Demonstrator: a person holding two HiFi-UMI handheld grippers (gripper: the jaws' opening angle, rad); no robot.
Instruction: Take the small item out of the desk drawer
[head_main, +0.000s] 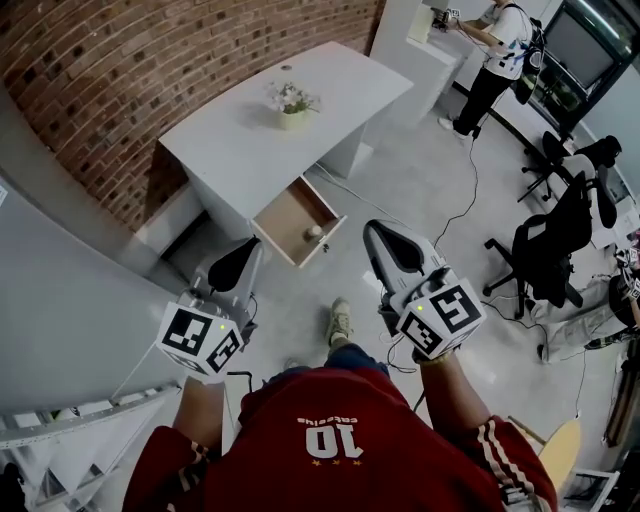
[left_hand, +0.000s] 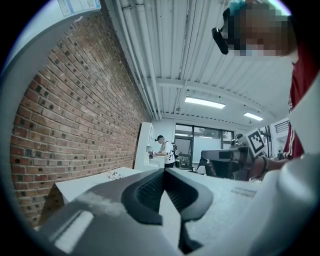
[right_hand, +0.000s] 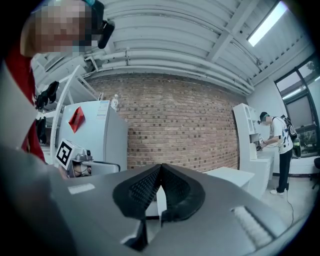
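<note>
A brick wall (head_main: 150, 60) runs along the ten o'clock side of an open room with a pale floor (head_main: 420, 200); against it stands a white desk whose tabletop (head_main: 240, 120) carries only a small potted plant (head_main: 291, 103); at the desk's six o'clock edge the drawer (head_main: 285, 212) is pulled out, at about twelve o'clock from the standing person; the left gripper (left_hand: 164, 172) and the right gripper (right_hand: 160, 169) are both held up, well apart from the drawer, each with its fingers pressed together on nothing; the small item (head_main: 313, 233) lies alone on the drawer's bare bottom, toward its four o'clock side; it looks pale and roundish, too small to tell the material; it is probably light and rigid and may roll, so pinching it across the middle from above seems safest.
</note>
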